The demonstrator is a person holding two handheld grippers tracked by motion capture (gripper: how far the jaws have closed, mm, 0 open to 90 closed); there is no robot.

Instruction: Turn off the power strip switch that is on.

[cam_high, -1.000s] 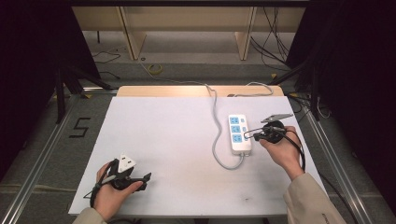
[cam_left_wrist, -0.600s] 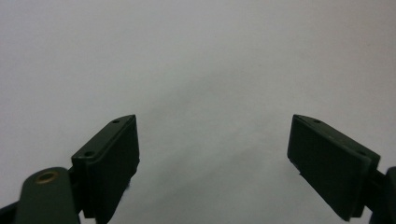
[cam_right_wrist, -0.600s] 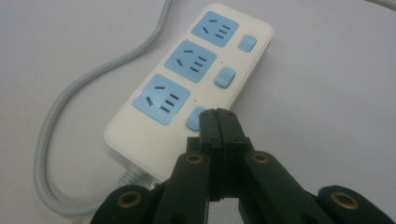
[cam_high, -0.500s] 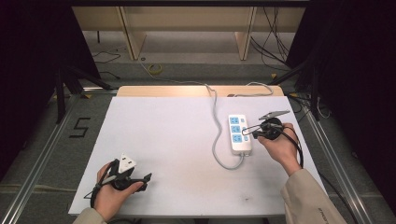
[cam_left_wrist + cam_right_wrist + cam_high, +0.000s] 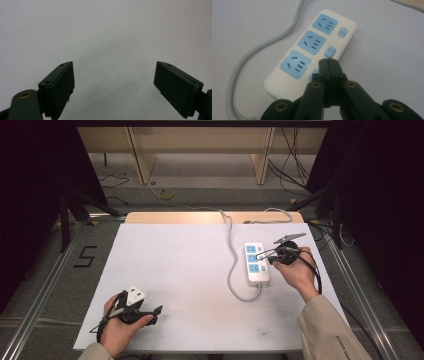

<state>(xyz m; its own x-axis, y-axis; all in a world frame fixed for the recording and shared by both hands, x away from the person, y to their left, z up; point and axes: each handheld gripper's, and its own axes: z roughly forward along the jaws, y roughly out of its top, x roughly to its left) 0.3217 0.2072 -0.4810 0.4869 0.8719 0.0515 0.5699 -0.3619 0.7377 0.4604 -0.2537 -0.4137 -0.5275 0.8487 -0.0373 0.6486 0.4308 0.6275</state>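
Observation:
A white power strip [image 5: 256, 263] [image 5: 312, 50] with three blue sockets and three blue switches lies on the right half of the white table [image 5: 180, 265]. Its grey cable [image 5: 230, 270] [image 5: 242, 65] loops off its near end and runs to the table's back. My right gripper [image 5: 260, 255] [image 5: 328, 62] is shut with nothing in it. Its tips are over the strip's switch side, just short of the middle switch [image 5: 330, 52], and they partly cover the nearest switch [image 5: 314, 74]. My left gripper [image 5: 158, 310] [image 5: 115, 82] is open and empty, low over the bare table near the front left.
A wooden strip [image 5: 175, 217] borders the table's back edge. Metal rails [image 5: 45, 290] run along both sides, with a "5" mark [image 5: 85, 256] on the floor at the left. Loose cables [image 5: 295, 165] lie on the floor beyond the table.
My right gripper has shifted slightly along the strip, away from the person, still shut. The left gripper has stayed in place.

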